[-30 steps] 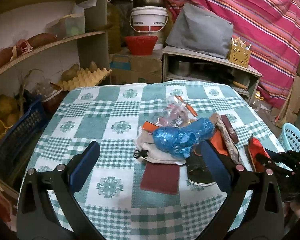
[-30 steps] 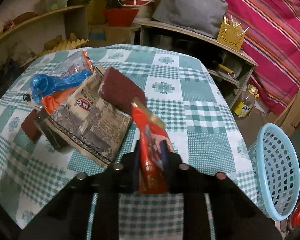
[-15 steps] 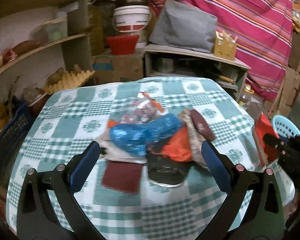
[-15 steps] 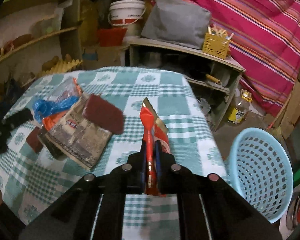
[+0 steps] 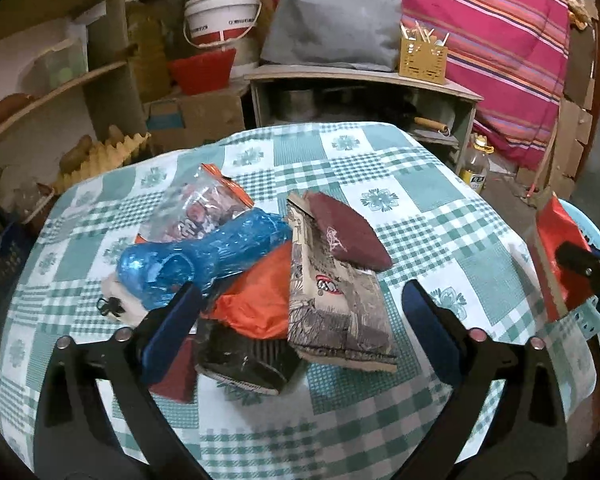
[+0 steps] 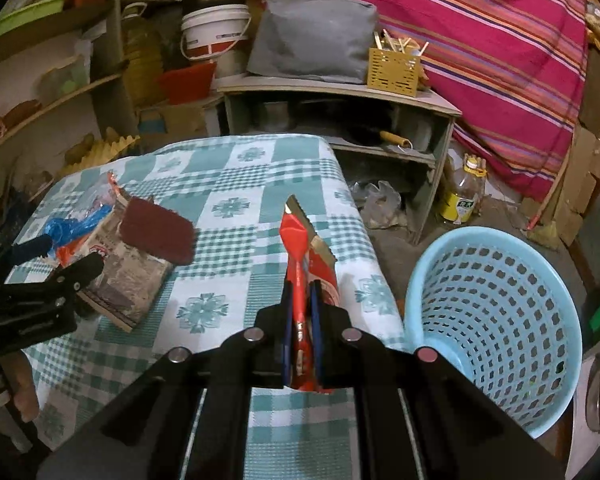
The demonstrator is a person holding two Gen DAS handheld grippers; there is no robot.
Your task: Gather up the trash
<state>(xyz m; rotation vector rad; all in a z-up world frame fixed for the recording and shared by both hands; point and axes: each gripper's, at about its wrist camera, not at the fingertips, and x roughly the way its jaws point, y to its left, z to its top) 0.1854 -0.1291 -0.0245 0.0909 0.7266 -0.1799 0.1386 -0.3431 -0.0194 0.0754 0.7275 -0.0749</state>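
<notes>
r gripper (image 6: pixel 299 312) pinching red wrapper (image 6: pixel 296 248) edge-on nr blue basket (image 6: pixel 496 304); we risk it slipping. l gripper (image 5: pixel 296 316) agape, empty.

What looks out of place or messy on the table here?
Wrappers lie heaped and overlapping on the checked tablecloth: a blue plastic bag, an orange wrapper and a printed packet with a maroon pouch askew on top.

Two near wrist views over one checked table (image 5: pixel 400 184) — overlapping.
</notes>
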